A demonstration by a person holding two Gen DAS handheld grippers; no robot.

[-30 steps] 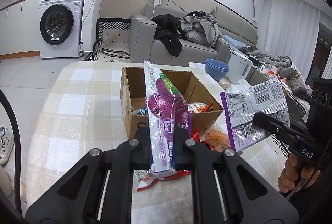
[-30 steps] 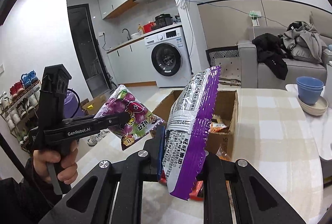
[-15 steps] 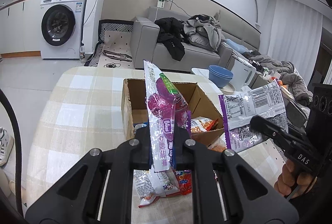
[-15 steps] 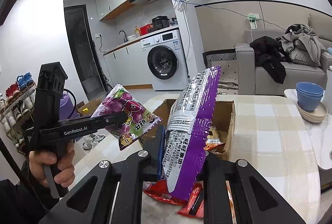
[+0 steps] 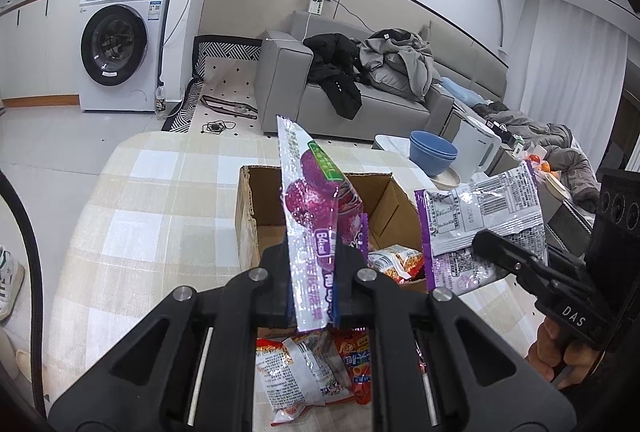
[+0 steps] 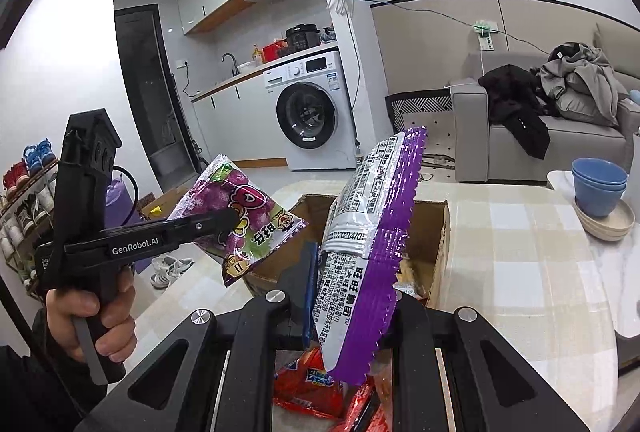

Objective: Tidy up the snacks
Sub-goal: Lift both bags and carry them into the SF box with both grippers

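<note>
My left gripper (image 5: 313, 284) is shut on a purple grape candy bag (image 5: 316, 228), held upright above the near edge of an open cardboard box (image 5: 256, 216). The bag also shows in the right wrist view (image 6: 244, 216). My right gripper (image 6: 348, 296) is shut on a purple and silver snack bag (image 6: 368, 244), held up near the box (image 6: 432, 232); that bag shows at the right of the left wrist view (image 5: 480, 224). Snack packets lie inside the box (image 5: 396, 260). Red and white packets (image 5: 312, 364) lie on the table under the grippers.
The checked tablecloth (image 5: 152, 216) covers the table. Blue bowls on a plate (image 5: 434, 156) and a white kettle (image 5: 480, 148) stand on a side table at the right. A sofa with clothes (image 5: 380, 80) and a washing machine (image 5: 120, 44) are behind.
Both grippers have risen and drawn back with their bags. The box now looks lower and farther off, and more loose packets show on the table beneath.
</note>
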